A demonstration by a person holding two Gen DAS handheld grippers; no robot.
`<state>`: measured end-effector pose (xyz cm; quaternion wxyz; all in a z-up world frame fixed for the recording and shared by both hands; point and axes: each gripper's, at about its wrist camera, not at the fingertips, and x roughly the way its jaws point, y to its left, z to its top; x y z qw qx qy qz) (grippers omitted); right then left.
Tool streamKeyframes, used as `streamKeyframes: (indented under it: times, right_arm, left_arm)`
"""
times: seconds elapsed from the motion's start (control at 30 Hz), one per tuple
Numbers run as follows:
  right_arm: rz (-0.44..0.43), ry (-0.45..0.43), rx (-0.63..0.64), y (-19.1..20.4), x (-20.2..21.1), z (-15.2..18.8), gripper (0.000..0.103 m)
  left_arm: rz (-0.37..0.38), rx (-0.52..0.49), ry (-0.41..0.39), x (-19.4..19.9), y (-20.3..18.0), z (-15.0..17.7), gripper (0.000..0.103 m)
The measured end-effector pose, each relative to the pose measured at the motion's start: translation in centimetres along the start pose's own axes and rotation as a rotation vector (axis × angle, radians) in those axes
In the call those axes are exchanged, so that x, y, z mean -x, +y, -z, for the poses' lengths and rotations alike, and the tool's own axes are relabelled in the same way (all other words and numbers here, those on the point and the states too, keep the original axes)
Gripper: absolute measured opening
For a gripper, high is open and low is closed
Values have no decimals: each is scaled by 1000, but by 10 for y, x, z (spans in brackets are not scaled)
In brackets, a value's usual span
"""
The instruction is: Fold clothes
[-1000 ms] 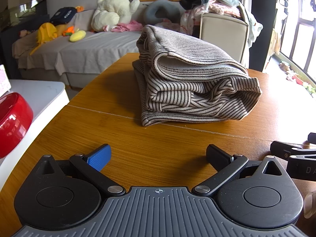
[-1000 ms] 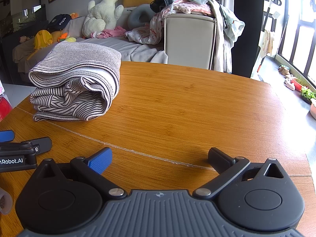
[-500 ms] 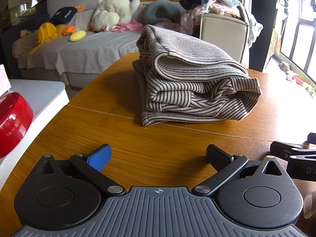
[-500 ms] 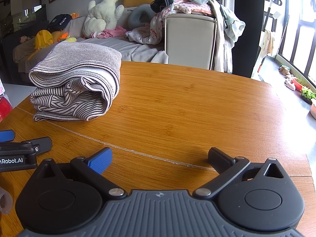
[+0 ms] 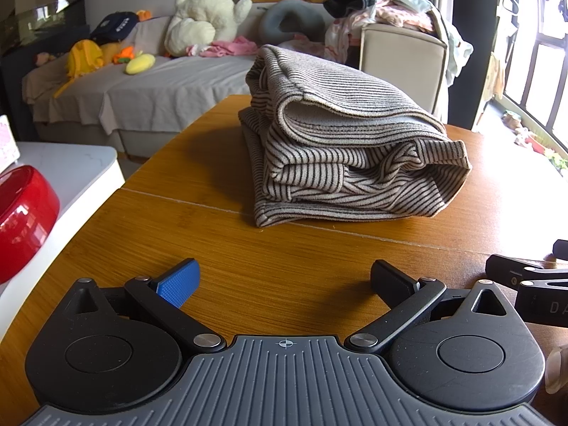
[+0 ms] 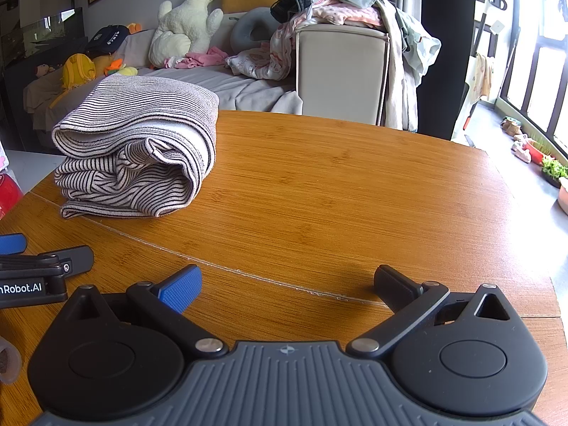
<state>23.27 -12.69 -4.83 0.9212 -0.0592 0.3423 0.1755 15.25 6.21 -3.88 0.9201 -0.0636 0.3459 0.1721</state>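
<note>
at the near edge of the wooden table the left gripper hovers low with its jaws spread wide, one blue pad and one black pad well apart and nothing between them; just to its right the right gripper sits the same way, jaws spread and empty over bare wood, and each shows at the edge of the other's view. a thin seam crosses the tabletop beyond both sets of fingers. past that seam, farther from the left gripper and to the far left of the right one, lies the folded striped garment, a thick bundle of beige cloth with dark stripes, its layers stacked and a rolled fold facing the cameras, its near hem touching the seam line; neither gripper touches it. to the left of the table a red bowl rests on a white counter. beyond the table's far edge stands a beige chair heaped with loose clothes, and behind it a grey-covered sofa holding a large white plush toy, a grey neck pillow and small yellow and orange toys. windows brighten the far right
</note>
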Motion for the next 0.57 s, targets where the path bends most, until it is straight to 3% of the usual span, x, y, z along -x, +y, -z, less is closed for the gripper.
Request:
streamKeyframes:
  times: [0.57]
  right_arm:
    - [21,3,-12,3,0,-1,103]
  left_arm:
    - [17,-1,2,1,3,-1,103]
